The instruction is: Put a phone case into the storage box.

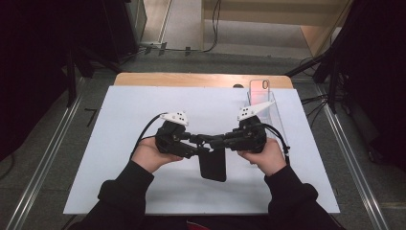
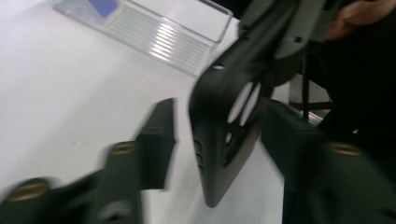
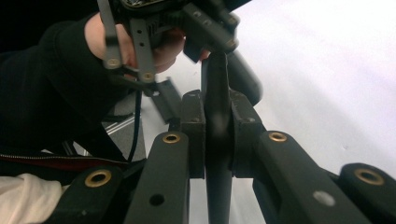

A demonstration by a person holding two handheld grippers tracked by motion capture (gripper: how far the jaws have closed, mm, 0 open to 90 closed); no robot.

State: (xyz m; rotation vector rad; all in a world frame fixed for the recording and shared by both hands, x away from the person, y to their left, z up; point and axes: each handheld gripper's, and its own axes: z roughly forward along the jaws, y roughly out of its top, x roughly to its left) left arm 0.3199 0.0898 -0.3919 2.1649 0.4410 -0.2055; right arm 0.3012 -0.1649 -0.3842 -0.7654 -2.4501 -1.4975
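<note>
Right gripper (image 3: 217, 135) clamps the black plastic phone case (image 1: 212, 165) edge-on, lifted mid-table near the person, steadying it; left gripper (image 2: 217, 140) half-open, jaws straddling the case without gripping, likely to take over.

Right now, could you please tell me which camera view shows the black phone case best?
The high view: the black phone case shows its whole outline over the white mat. The left gripper view shows it blurred and tilted, edge and cutouts. The right gripper view shows its thin edge clamped in the right claw.
</note>
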